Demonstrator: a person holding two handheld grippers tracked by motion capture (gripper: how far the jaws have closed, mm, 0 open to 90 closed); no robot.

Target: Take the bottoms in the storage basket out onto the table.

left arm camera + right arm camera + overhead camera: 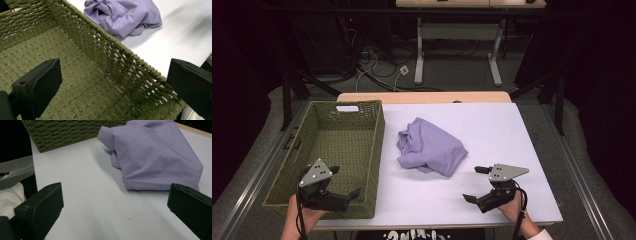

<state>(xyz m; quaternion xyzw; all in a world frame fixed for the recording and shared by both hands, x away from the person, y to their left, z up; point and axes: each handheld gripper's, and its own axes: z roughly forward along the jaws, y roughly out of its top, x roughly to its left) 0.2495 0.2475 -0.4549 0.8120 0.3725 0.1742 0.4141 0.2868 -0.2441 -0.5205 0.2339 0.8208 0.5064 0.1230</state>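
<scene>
A crumpled lilac cloth [430,147] lies mid-counter, just right of the green woven basket [374,150]. It looks light, soft and limp, so pinching a raised fold near its top should work best. Left gripper [346,182] and right gripper [478,184] both hold their jaws spread, empty.

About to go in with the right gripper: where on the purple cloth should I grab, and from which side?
Probably the near right edge of the cloth, where folds stack into a thick ridge in the right gripper view. Come from the right gripper side, low along the table, jaws wide as now, closing over that ridge. The basket flanks the left side.
</scene>
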